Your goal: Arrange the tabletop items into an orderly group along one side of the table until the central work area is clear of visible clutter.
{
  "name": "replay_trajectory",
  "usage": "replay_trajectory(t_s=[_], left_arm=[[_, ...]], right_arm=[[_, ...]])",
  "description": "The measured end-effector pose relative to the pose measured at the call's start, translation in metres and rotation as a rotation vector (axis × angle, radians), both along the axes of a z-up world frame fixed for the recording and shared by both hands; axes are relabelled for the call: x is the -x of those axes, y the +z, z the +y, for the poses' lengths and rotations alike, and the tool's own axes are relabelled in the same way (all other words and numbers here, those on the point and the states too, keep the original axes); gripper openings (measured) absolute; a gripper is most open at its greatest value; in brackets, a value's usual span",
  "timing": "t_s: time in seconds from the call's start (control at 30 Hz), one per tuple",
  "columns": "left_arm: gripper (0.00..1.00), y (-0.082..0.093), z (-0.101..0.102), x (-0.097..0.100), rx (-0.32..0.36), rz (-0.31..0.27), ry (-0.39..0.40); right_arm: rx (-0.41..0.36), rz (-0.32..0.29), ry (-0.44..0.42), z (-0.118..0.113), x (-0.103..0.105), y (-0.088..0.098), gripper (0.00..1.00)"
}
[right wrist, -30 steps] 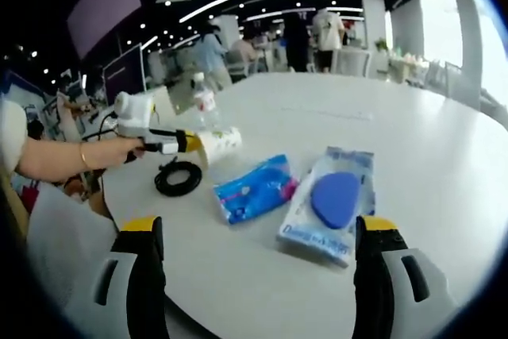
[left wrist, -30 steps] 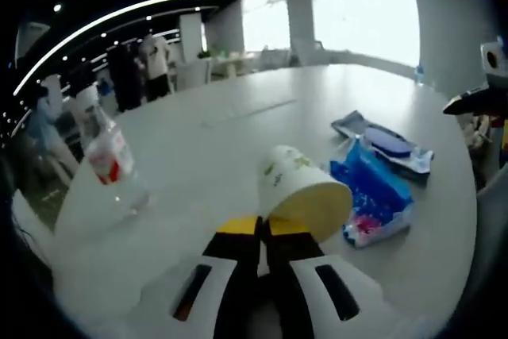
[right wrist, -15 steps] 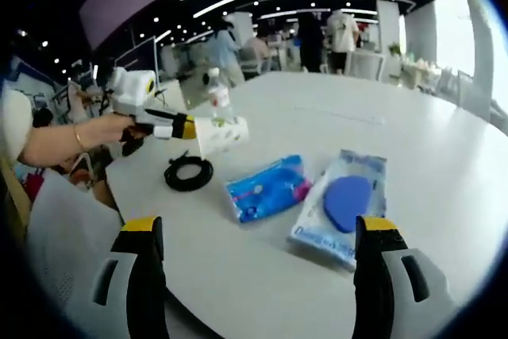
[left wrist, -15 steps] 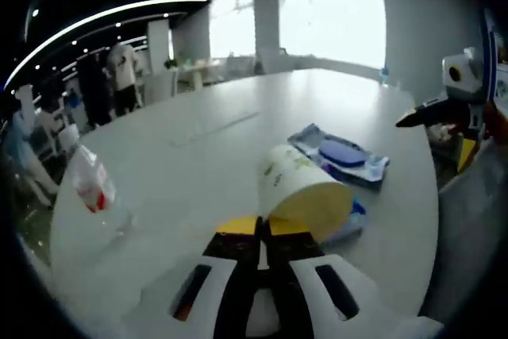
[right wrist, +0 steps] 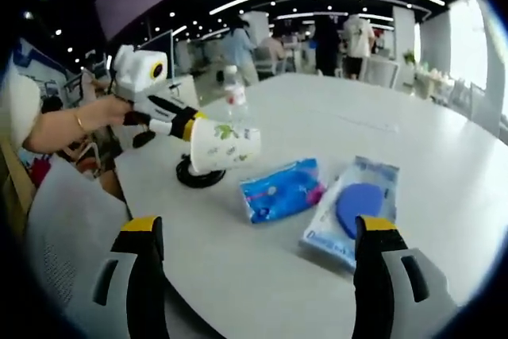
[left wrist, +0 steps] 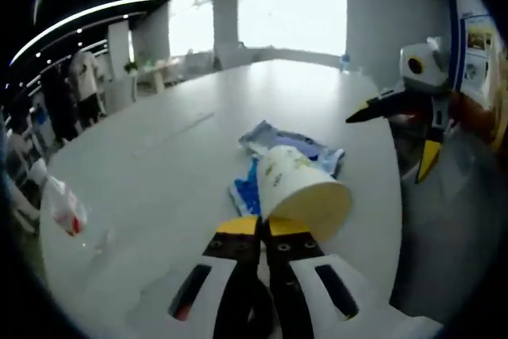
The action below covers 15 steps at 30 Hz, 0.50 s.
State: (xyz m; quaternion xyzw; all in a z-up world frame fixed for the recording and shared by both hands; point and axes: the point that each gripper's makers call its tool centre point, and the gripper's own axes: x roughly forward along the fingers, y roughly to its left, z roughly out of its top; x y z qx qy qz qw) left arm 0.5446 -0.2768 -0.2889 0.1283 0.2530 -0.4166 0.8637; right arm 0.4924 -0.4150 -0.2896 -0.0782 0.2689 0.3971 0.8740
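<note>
Over the last second I have swung my left tongs (right wrist: pixel 184 126) across the table, and the paper cup (left wrist: pixel 303 188) clenched by its rim between them has travelled along. In the right gripper view the cup (right wrist: pixel 225 147) lies on its side in the air, above the coil of black cable (right wrist: pixel 198 175), where a second ago it hung farther back beside the water bottle (right wrist: pixel 236 97). In the left gripper view the blue wipes pack (left wrist: pixel 248 193) and the pouch with the blue pad (left wrist: pixel 292 145) now sit behind the cup instead of off to its side, and the bottle (left wrist: pixel 63 210) has slid toward the edge of the picture; that is my camera turning, not those things moving.

My reading: the cup is being carried toward the two packets, so the grouping is under way, but nothing has been set down yet.

My right tongs (right wrist: pixel 258 263) are released, jaws wide apart, hovering short of the packets with nothing between them.

The table (right wrist: pixel 444 156) is large, white and smooth, with a faint seam running across it. Around it is an open office hall with strip lights on a dark ceiling, bright windows on one side, and several people standing in the background.
</note>
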Motion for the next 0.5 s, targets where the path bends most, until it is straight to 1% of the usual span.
replay_trajectory(t_s=[0.1,0.23,0.3,0.37,0.43,0.5], left_arm=[[0.0,0.003,-0.004,0.006,-0.002,0.014,-0.03],[0.0,0.003,-0.007,0.012,-0.034,0.017,-0.072],[0.0,0.004,-0.009,0.014,-0.035,0.018,-0.092],[0.0,0.006,-0.013,0.016,-0.035,0.019,-0.109],[0.0,0.007,-0.017,0.02,-0.053,0.013,-0.136],[0.0,0.008,-0.021,0.024,-0.054,0.022,-0.158]], right_arm=[[0.004,-0.009,0.023,0.004,0.002,0.001,0.99],[-0.005,-0.019,0.057,0.01,0.006,0.003,0.99],[0.003,-0.037,0.074,0.012,0.007,0.005,0.99],[0.02,-0.074,0.09,0.012,0.006,0.008,0.97],[0.012,-0.091,0.104,0.015,0.007,0.011,0.97],[0.004,-0.095,0.12,0.019,0.009,0.013,0.97]])
